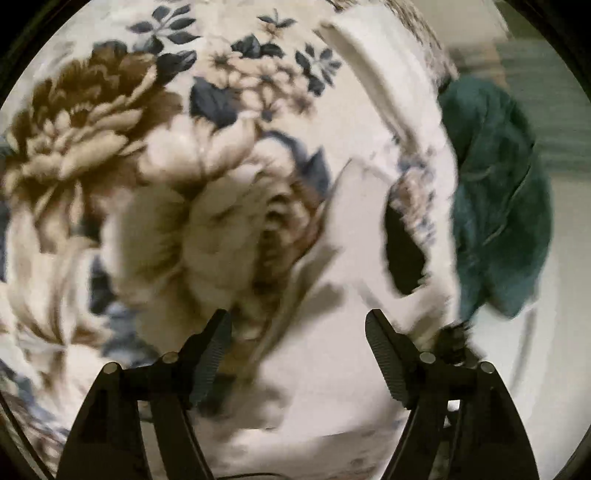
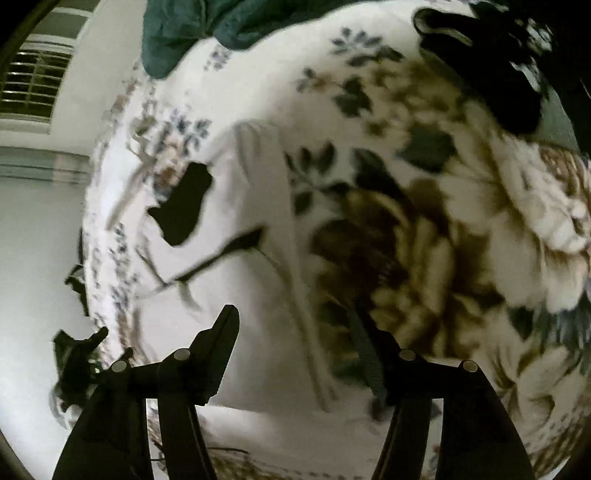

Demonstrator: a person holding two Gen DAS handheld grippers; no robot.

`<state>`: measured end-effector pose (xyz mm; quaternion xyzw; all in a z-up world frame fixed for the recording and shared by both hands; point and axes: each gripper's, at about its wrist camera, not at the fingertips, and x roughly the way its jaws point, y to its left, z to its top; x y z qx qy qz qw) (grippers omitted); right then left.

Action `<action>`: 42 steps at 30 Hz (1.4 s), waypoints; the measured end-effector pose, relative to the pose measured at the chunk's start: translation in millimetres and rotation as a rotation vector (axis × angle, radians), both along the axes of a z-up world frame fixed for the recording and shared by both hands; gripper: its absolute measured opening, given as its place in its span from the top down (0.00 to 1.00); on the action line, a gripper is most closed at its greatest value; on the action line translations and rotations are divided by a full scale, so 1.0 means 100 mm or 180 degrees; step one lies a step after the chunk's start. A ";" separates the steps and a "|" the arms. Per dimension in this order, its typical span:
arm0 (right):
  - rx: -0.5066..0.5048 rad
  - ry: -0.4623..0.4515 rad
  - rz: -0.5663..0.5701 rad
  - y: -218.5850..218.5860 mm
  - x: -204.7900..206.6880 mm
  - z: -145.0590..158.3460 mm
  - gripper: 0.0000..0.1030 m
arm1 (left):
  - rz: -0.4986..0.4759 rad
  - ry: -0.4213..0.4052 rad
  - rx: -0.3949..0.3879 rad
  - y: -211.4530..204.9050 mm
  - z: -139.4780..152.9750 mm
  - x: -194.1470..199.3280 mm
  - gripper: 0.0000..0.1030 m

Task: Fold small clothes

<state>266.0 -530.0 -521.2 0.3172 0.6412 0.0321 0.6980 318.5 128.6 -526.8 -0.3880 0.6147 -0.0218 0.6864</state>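
A white garment (image 1: 332, 258) lies spread on a floral blanket (image 1: 92, 122); both views are motion-blurred. My left gripper (image 1: 297, 325) is open and empty, hovering just above the white cloth. In the right wrist view the white garment (image 2: 251, 229) lies ahead, with a fold line and a dark shape (image 2: 183, 203) on it. My right gripper (image 2: 299, 325) is open and empty above the garment's near part.
A dark teal cloth (image 1: 498, 192) lies at the blanket's right edge; it shows at top in the right wrist view (image 2: 207, 26). A black item (image 2: 491, 55) lies at upper right. A window with blinds (image 2: 33, 81) and white wall stand at left.
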 end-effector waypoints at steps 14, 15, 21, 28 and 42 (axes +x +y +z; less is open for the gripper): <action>-0.0507 0.0033 0.0016 1.01 0.68 -0.57 0.94 | -0.0690 0.0115 0.0588 -0.54 -0.35 0.27 0.92; -0.0503 0.0105 0.0009 1.01 0.70 -0.61 0.94 | -0.0709 0.0166 0.0564 -0.53 -0.33 0.28 0.90; -0.0597 0.0113 0.0286 1.21 1.02 -0.35 0.50 | -0.0897 -0.0062 0.0671 -0.47 0.13 0.61 0.29; -0.0894 -0.0180 0.0511 1.36 2.03 -0.17 0.37 | -0.1368 -0.0203 0.1098 -0.73 -0.07 1.62 0.29; -0.1153 0.0119 0.1376 1.87 3.04 -0.89 0.80 | -0.2071 -0.0369 0.1490 -1.26 -0.44 2.07 0.94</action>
